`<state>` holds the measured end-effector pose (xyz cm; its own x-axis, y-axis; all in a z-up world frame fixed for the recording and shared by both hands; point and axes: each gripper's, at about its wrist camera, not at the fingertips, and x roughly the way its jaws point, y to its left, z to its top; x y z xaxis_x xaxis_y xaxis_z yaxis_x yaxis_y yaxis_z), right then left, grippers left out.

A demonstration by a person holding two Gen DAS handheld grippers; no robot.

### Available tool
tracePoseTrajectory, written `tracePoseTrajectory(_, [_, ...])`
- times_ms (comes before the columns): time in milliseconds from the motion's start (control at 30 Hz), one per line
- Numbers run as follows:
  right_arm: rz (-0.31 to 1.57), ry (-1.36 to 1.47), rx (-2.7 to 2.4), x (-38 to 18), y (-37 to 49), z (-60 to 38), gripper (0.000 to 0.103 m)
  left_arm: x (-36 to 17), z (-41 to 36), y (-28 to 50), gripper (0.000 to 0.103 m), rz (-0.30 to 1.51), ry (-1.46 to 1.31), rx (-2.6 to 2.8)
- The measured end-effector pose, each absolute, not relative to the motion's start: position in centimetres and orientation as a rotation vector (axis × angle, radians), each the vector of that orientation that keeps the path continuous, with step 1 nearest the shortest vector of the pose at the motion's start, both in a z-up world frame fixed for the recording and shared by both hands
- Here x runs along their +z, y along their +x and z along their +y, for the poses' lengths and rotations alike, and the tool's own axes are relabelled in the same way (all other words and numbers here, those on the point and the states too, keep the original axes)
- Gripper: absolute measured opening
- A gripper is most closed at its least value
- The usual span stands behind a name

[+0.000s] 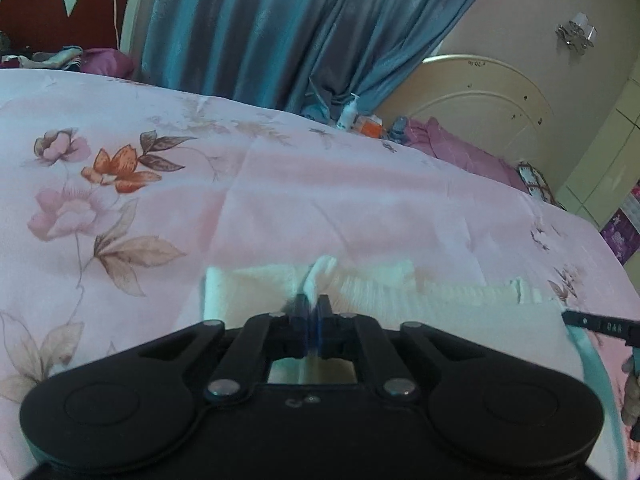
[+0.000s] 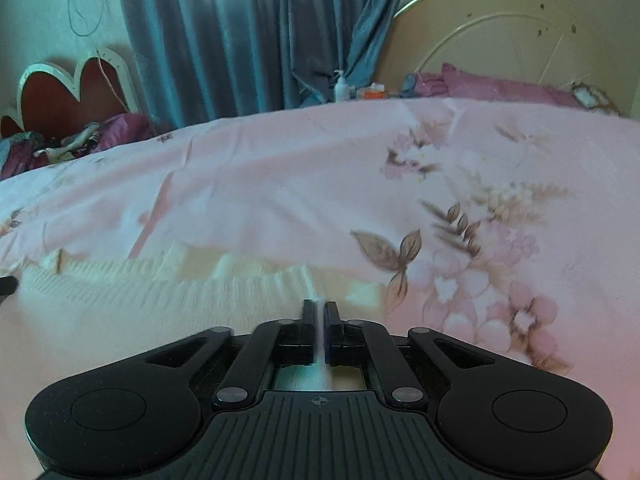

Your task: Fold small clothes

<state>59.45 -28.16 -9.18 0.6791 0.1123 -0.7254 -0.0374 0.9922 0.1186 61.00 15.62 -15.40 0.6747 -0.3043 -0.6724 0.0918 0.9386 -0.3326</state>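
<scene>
A small cream-white ribbed garment [image 1: 400, 292] lies flat on the pink floral bedspread [image 1: 280, 184], near its front edge. In the left wrist view my left gripper [image 1: 313, 308] is shut on a bunched fold of the garment near its left end; white cloth sticks out past the fingertips. The right wrist view shows the same garment [image 2: 160, 288] stretching off to the left. There my right gripper [image 2: 320, 310] is shut on a thin pinch of its right edge. A black tip of the right gripper [image 1: 600, 324] shows at the left wrist view's right side.
The bedspread [image 2: 280, 184] covers a wide bed. Blue-grey curtains [image 1: 260, 28] hang behind it. A cream headboard [image 1: 480, 100], purple pillows [image 1: 460, 148], a lotion bottle [image 1: 347, 112] and an orange box [image 1: 370, 125] are at the far side. A red heart-shaped headboard [image 1: 60, 12] stands at the back left.
</scene>
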Motion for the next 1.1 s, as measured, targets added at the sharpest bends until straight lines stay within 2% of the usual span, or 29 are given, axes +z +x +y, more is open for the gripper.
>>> tracePoseTrajectory(33, [0.796,0.094,0.050,-8.5,59.0,-28.3,0.009,-14.7,15.9,60.5,0.031,0.790,-0.276,-0.192])
tracePoseTrajectory(67, [0.750,0.096,0.027,-7.6,58.3,-28.2,0.025,-13.9,15.9,59.8,0.034,0.754,-0.249,-0.168])
tracePoseTrajectory(133, [0.700,0.141,0.090,-6.6,57.3,-27.3,0.049,-12.4,14.8,58.4,0.037,0.691,-0.204,-0.194])
tracePoseTrajectory(267, [0.779,0.145,0.340,-7.6,57.7,-21.4,0.049,-12.5,8.6,58.2,0.038,0.726,-0.106,-0.368])
tracePoseTrajectory(400, [0.822,0.018,0.505,-8.8,57.0,-17.4,0.049,-14.0,6.4,58.2,0.041,0.756,-0.060,-0.421])
tracePoseTrajectory(500, [0.788,-0.035,0.412,-9.0,57.1,-19.9,0.049,-15.1,9.6,58.8,0.039,0.745,-0.040,-0.299])
tracePoseTrajectory(567, [0.805,-0.020,0.155,-9.8,58.5,-23.9,0.049,-15.6,12.1,59.4,0.038,0.747,-0.072,-0.254])
tracePoseTrajectory(633, [0.820,0.120,0.128,-10.3,59.2,-27.2,0.049,-15.5,12.4,59.6,0.037,0.746,-0.056,-0.282])
tracePoseTrajectory(700, [0.822,0.084,0.117,-9.6,59.0,-26.9,0.049,-15.1,11.3,59.5,0.038,0.731,-0.004,-0.265])
tracePoseTrajectory(767, [0.797,0.089,0.158,-8.2,57.8,-25.8,0.049,-14.0,10.3,58.1,0.040,0.700,0.012,-0.268])
tracePoseTrajectory(833, [0.781,0.082,0.253,-7.4,56.1,-23.9,0.049,-12.9,8.9,55.9,0.051,0.657,0.011,-0.306])
tracePoseTrajectory(933, [0.792,0.027,0.401,-7.5,53.9,-20.1,0.049,-12.9,5.1,53.6,0.056,0.661,0.065,-0.376])
tracePoseTrajectory(1100, [0.810,-0.066,0.350,-8.8,52.7,-19.4,0.049,-14.9,4.9,53.5,0.055,0.736,0.043,-0.309])
